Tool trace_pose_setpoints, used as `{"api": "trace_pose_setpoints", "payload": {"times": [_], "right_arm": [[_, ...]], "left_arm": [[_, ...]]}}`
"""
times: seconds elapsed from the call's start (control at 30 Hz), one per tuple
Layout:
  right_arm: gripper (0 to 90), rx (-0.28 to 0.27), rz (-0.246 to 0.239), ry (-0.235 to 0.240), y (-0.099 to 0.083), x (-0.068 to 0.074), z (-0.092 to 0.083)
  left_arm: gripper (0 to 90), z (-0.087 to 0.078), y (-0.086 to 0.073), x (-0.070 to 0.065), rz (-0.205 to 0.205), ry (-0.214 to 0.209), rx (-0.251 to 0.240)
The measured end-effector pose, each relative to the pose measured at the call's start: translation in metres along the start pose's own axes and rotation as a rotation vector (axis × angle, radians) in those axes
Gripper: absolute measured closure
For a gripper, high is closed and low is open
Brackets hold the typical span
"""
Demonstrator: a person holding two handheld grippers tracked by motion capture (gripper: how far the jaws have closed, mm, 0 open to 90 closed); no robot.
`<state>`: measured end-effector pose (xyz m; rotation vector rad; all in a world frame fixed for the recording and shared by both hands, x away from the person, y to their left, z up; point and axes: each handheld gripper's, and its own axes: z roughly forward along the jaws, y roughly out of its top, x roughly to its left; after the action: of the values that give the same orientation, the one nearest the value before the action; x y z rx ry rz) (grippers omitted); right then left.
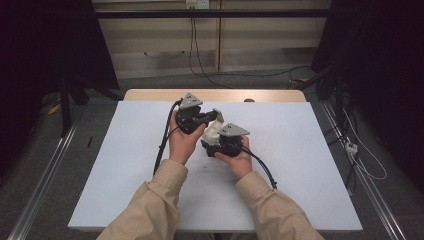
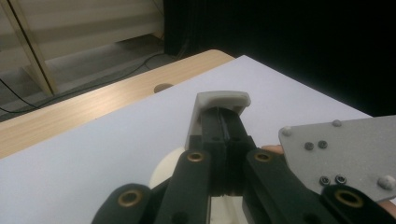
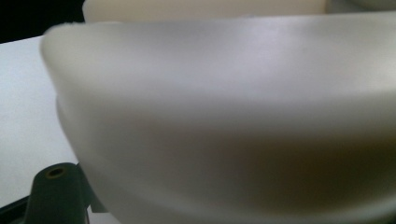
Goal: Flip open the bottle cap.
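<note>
We look down on a pale grey-white rectangular mat (image 1: 280,170) laid over a light wooden table (image 1: 150,94), and we place everything else against that mat; a person's two forearms in beige sleeves (image 1: 160,200) reach onto it from its near edge.

Toward the left of the mat's middle, the left hand (image 1: 181,142) holds the left gripper (image 1: 209,118), a black two-jaw tool with a grey three-cornered plate on top and a black cable trailing back toward the near edge; in the left gripper view its jaws are pressed together on a flat tab of an off-white, smooth, rounded plastic object (image 2: 223,99), the tab capping the jaw tips; the object's rounded body shows below and between the black links.

At the mat's centre, the off-white object (image 1: 214,131) sits between the two tools, lifted off or just above the mat, we cannot tell which.

Just right of centre, the right hand (image 1: 239,160) holds the right gripper (image 1: 212,144), topped by its own grey plate, touching the object's near side; in the right gripper view the object's curved pale wall (image 3: 224,116) looms close and blurred, hiding the jaw tips, so we cannot tell whether those jaws are spread or closed.
</note>
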<state>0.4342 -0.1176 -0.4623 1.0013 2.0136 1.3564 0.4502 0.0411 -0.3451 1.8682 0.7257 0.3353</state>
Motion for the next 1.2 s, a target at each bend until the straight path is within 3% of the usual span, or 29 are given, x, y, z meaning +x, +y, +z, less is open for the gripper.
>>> {"api": "trace_pose_setpoints", "payload": {"times": [1.2], "right_arm": [[18.6, -0.001, 0.000, 0.003, 0.000, -0.001, 0.000]], "left_arm": [[90.0, 0.015, 0.010, 0.003, 0.005, 0.004, 0.009]]}}
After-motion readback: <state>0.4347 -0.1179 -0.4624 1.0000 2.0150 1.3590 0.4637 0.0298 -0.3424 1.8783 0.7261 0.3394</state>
